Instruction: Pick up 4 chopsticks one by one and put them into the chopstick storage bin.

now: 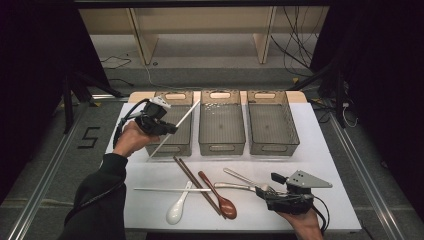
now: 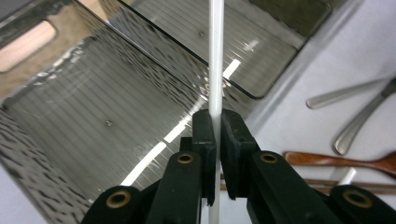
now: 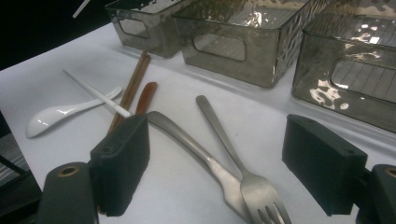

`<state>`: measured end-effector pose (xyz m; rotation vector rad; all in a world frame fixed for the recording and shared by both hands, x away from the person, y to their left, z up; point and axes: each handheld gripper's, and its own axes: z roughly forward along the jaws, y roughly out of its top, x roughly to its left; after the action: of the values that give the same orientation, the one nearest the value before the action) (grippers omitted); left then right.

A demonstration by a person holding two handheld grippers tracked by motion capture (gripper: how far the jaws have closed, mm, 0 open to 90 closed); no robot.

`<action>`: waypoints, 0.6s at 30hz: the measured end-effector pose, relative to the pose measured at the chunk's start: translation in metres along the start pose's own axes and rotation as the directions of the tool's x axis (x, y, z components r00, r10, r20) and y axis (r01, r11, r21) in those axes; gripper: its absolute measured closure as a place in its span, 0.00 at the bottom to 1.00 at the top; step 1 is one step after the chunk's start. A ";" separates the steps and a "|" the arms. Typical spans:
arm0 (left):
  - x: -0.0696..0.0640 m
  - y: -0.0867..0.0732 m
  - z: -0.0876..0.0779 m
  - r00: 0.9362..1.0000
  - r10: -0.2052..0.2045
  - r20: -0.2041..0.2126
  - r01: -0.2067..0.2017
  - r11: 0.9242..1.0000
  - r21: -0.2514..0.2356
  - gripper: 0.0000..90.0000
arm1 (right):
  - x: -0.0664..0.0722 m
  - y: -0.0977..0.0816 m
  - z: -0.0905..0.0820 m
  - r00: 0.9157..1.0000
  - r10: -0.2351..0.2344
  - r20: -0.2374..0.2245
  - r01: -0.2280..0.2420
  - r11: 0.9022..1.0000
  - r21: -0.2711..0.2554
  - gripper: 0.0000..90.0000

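Note:
My left gripper [image 1: 170, 129] is shut on a white chopstick [image 1: 186, 116], which it holds slanting above the left grey bin [image 1: 184, 142]. In the left gripper view the chopstick [image 2: 215, 70] runs straight up from between the closed pads [image 2: 205, 135], with the bin floor [image 2: 93, 121] below. My right gripper [image 1: 266, 185] rests open near the table's front right. Its jaws [image 3: 222, 163] stand wide apart over the heads of two metal forks [image 3: 233, 154], touching neither. A second white chopstick [image 1: 160, 189] lies flat on the table.
Three grey see-through bins stand in a row at the back: left, middle [image 1: 221, 145] and right [image 1: 272, 147]. On the white table [image 1: 330, 165] lie a brown chopstick pair [image 1: 192, 179], a wooden spoon [image 1: 222, 202] and a white ceramic spoon [image 1: 177, 209].

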<state>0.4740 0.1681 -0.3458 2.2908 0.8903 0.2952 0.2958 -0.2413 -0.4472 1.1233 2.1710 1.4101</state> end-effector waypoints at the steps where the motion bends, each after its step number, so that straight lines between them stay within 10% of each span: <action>1: 0.002 0.002 -0.001 1.000 -0.010 -0.006 0.010 1.000 -0.006 0.94 | 0.000 0.000 0.000 1.000 0.001 0.000 -0.001 1.000 0.000 0.27; 18: 0.040 0.024 0.001 0.989 -0.109 -0.101 0.102 0.992 -0.078 0.94 | 0.000 0.000 0.000 1.000 0.003 -0.001 -0.003 1.000 0.003 0.27</action>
<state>0.5165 0.1808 -0.3320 2.1693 1.0332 0.3982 0.2960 -0.2417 -0.4477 1.1273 2.1734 1.4092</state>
